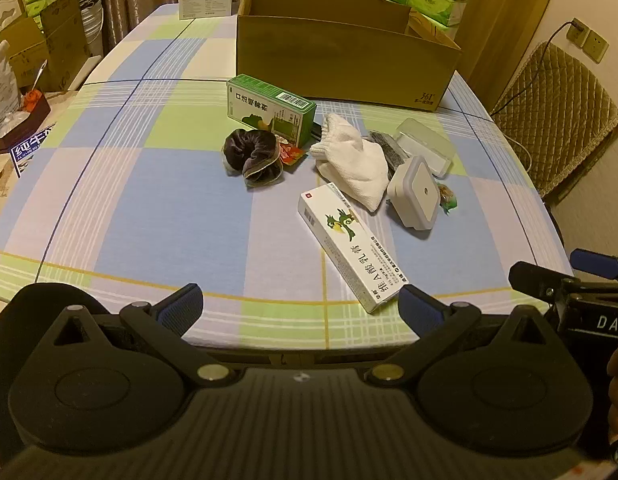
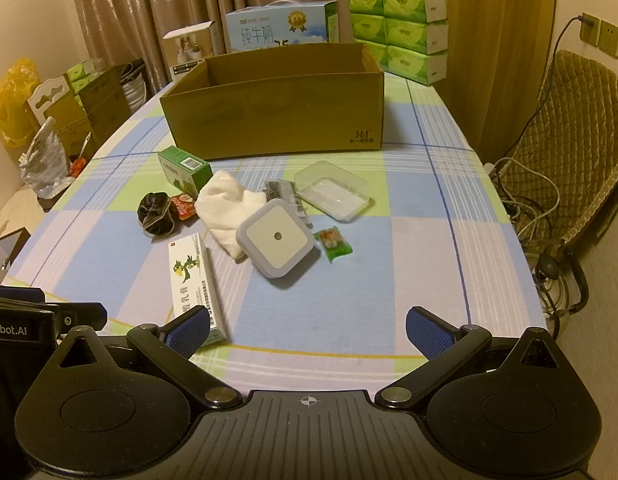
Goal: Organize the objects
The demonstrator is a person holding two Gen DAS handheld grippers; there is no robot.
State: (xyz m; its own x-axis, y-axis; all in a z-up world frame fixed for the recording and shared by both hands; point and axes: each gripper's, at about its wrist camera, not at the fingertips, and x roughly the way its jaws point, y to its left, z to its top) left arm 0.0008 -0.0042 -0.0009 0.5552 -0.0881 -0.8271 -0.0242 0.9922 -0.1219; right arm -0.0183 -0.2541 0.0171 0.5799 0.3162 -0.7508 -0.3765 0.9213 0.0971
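Note:
An open cardboard box [image 1: 341, 68] [image 2: 277, 116] stands at the far side of the checked table. In front of it lie a green carton [image 1: 271, 108] [image 2: 185, 168], a dark scrunchie [image 1: 253, 156] [image 2: 157, 214], a white cloth [image 1: 353, 160] [image 2: 229, 208], a white square night light [image 1: 413, 192] [image 2: 279, 238], a clear plastic case [image 1: 425, 146] [image 2: 333, 190], a green candy [image 2: 332, 244] and a long white ointment box [image 1: 349, 244] [image 2: 193, 280]. My left gripper [image 1: 301, 308] and right gripper [image 2: 307, 330] hover open over the near edge, nothing between their fingers.
Stacked green tissue packs [image 2: 405, 36], a blue milk carton [image 2: 277, 28] and a small white box [image 2: 191, 50] stand behind the cardboard box. A quilted chair [image 2: 565, 132] with cables sits to the right. Boxes and bags [image 2: 61, 120] crowd the left side.

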